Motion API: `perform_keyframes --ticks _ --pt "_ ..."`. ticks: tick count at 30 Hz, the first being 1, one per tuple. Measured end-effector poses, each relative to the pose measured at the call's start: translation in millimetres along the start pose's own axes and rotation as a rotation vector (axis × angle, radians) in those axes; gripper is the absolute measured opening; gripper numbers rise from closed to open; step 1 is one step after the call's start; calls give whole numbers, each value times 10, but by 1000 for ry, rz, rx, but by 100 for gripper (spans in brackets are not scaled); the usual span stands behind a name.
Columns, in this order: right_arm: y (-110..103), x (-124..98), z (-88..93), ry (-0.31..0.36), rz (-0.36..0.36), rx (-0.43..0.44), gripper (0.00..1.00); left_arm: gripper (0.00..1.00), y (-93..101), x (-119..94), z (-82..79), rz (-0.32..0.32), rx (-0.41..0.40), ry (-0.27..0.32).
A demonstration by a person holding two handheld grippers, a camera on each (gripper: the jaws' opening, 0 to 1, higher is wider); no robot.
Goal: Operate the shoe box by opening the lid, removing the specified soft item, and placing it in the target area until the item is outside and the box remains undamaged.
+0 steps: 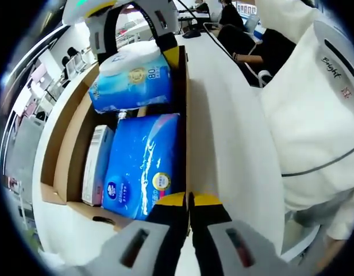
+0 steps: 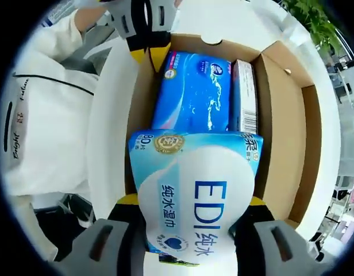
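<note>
The soft blue-and-white wet-wipe pack [image 2: 194,195] is pinched between the right gripper [image 2: 191,210] jaws, lifted above the open brown cardboard shoe box [image 2: 283,115] — removal is under way. The left gripper [image 1: 188,201], tips pressed together, clamps the box's side wall. A blue tissue pack [image 2: 194,95] remains inside. Next: carry the pack clear onto the white table [image 1: 234,126].

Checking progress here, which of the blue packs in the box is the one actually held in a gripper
The light blue EDI wipes pack, clamped between the right gripper jaws. The darker blue pack lies flat in the shoe box, untouched.
</note>
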State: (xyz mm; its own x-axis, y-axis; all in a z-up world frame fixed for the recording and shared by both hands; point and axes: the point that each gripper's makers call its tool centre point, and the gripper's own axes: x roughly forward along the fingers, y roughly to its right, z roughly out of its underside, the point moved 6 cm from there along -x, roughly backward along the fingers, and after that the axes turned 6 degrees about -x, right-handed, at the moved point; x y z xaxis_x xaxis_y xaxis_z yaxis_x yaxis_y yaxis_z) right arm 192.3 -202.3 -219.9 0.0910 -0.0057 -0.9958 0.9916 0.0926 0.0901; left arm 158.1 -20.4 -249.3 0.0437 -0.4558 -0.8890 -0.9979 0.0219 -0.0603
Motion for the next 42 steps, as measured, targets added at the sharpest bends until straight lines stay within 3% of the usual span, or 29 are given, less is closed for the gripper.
perform_keyframes --ticks 15,27,42 --pt "-49 -172 21 13 -15 -86 60 1 0 5 0 -3 0 3" --pt "-23 -365 93 -3 4 -79 58 1 1 5 1 0 -1 3" --pt "-27 -433 175 -10 24 -110 58 1 -2 5 -1 0 -2 5"
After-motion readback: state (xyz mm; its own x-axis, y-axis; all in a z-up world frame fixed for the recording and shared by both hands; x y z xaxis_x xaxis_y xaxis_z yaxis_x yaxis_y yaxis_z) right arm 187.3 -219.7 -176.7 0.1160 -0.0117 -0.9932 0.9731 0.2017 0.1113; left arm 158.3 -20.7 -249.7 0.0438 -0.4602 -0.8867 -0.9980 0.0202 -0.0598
